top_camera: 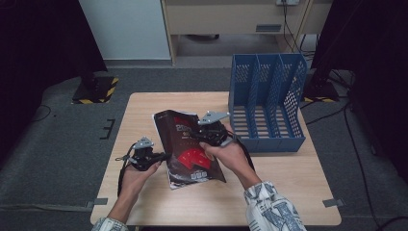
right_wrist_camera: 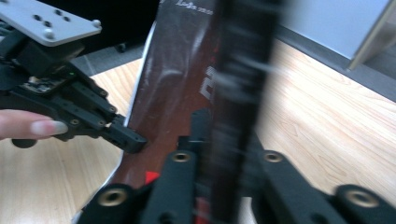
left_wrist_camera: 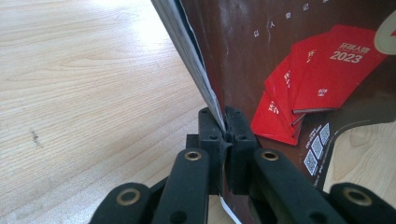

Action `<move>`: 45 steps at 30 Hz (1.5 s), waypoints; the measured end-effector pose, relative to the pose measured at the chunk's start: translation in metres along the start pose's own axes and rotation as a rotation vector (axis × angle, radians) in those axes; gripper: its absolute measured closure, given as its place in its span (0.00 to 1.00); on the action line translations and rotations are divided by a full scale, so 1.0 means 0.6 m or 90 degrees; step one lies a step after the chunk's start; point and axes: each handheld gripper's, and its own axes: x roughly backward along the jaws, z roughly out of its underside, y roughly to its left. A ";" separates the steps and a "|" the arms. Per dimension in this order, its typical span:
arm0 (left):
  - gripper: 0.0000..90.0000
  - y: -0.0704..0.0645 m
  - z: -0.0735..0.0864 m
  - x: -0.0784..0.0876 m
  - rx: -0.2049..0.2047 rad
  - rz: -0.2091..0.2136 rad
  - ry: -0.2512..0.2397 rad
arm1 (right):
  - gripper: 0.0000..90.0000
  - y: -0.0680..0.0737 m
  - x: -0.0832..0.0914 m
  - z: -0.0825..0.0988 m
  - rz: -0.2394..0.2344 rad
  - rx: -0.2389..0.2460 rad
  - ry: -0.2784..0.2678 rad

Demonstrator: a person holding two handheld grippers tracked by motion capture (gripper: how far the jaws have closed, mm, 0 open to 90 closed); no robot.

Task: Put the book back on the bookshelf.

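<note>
A dark brown magazine (top_camera: pixel 185 149) with red booklets printed on its cover is held tilted above the wooden table (top_camera: pixel 288 183). My left gripper (top_camera: pixel 166 155) is shut on its left edge; in the left gripper view the pads (left_wrist_camera: pixel 225 123) pinch the pages of the magazine (left_wrist_camera: pixel 280 56). My right gripper (top_camera: pixel 197 136) grips the magazine's right side. In the right gripper view the blurred edge of the magazine (right_wrist_camera: pixel 177 84) runs up between the closed jaws (right_wrist_camera: pixel 224 135), and the left gripper (right_wrist_camera: pixel 128 137) clamps the far edge.
A blue file rack (top_camera: pixel 267 103) with three slots stands at the table's back right, just beyond the right gripper. Bare tabletop lies to the left and front. Dark stands and cables sit on the grey carpet around the table.
</note>
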 end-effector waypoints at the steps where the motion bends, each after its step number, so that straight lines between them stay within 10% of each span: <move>1: 0.95 0.003 0.000 0.002 0.005 0.009 -0.002 | 0.97 -0.002 0.002 0.000 0.007 0.003 -0.002; 20: 0.66 0.006 0.014 -0.025 -0.008 0.035 -0.011 | 0.97 -0.021 0.030 0.007 -0.061 -0.056 -0.129; 31: 0.93 0.001 0.003 -0.017 -0.009 0.020 -0.006 | 0.96 -0.014 0.029 0.001 -0.040 -0.016 -0.115; 37: 0.96 -0.009 -0.010 0.005 -0.052 -0.042 -0.037 | 0.95 -0.005 0.039 -0.009 -0.021 0.033 -0.105; 45: 0.97 -0.014 -0.016 0.015 -0.074 -0.059 -0.051 | 0.90 -0.009 0.051 -0.019 -0.021 0.036 -0.128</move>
